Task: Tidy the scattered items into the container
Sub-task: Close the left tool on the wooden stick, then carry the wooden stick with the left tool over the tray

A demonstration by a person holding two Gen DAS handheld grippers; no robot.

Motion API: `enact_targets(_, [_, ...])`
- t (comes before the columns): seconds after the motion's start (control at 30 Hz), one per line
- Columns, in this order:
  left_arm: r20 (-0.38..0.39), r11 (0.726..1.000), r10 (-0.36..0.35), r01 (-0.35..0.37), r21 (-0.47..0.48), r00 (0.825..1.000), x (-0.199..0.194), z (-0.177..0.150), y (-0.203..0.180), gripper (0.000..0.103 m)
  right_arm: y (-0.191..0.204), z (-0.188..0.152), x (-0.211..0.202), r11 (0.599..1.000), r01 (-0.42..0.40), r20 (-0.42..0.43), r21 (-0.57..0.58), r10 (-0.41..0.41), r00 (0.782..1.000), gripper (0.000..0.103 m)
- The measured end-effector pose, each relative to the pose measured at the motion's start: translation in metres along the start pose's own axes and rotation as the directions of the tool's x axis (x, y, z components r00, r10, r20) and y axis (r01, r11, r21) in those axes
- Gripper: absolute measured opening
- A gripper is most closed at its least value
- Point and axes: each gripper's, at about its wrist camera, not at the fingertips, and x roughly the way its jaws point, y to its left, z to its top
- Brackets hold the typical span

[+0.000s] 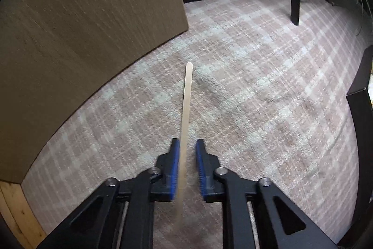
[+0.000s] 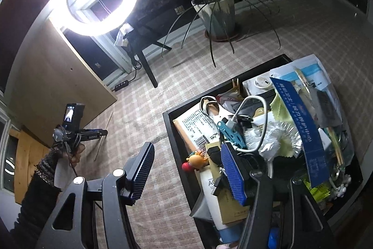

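Letters "AC" show on white tube (image 2: 209,193) in container (image 2: 169,132); right fingers (image 2: 233,174) gape empty, left fingers (image 1: 171,169) narrowly flank stick (image 1: 187,109).

Your left tongs (image 1: 187,144) are black with ridged blue pads, and between them runs a pale tan flat wooden stick (image 1: 186,123). Under them the carpet (image 1: 256,86) shows a dusty pink and cream plaid. Beside it stands a brown woodgrain panel (image 1: 81,16). Your right tongs (image 2: 188,165) show the same black and blue. The black rectangular tray (image 2: 173,130) holds a dark blue strip with white print (image 2: 300,130), a yellow-green cloth (image 2: 279,107), a teal plastic clip (image 2: 229,134) and a white cable (image 2: 263,114).
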Motion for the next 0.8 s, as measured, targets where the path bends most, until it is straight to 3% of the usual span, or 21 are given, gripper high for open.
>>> enact_targets(0.17, [0.012,1.000,0.022,-0.022,-0.015,1.000,-0.006,-0.010,-0.005,0.006,0.000,-0.001,-0.003,1.000,0.002,0.008,-0.004,-0.002,1.000,0.056])
enact_targets(0.47, [0.020,0.995,-0.041,0.043,-0.088,0.999,-0.037,-0.042,-0.025,0.006,-0.028,-0.016,-0.028,0.999,-0.005,0.045,0.037,0.003,0.999,0.056])
enact_targets(0.67, [0.080,0.994,-0.087,0.091,-0.054,0.993,-0.089,-0.047,-0.072,0.006,-0.072,-0.040,-0.051,0.995,0.002,0.053,0.100,-0.008,0.999,0.056])
enact_targets(0.8, [0.113,0.989,-0.145,0.147,-0.006,0.983,-0.124,-0.044,-0.137,0.006,-0.099,-0.049,-0.068,0.993,0.027,0.074,0.117,-0.035,0.997,0.056])
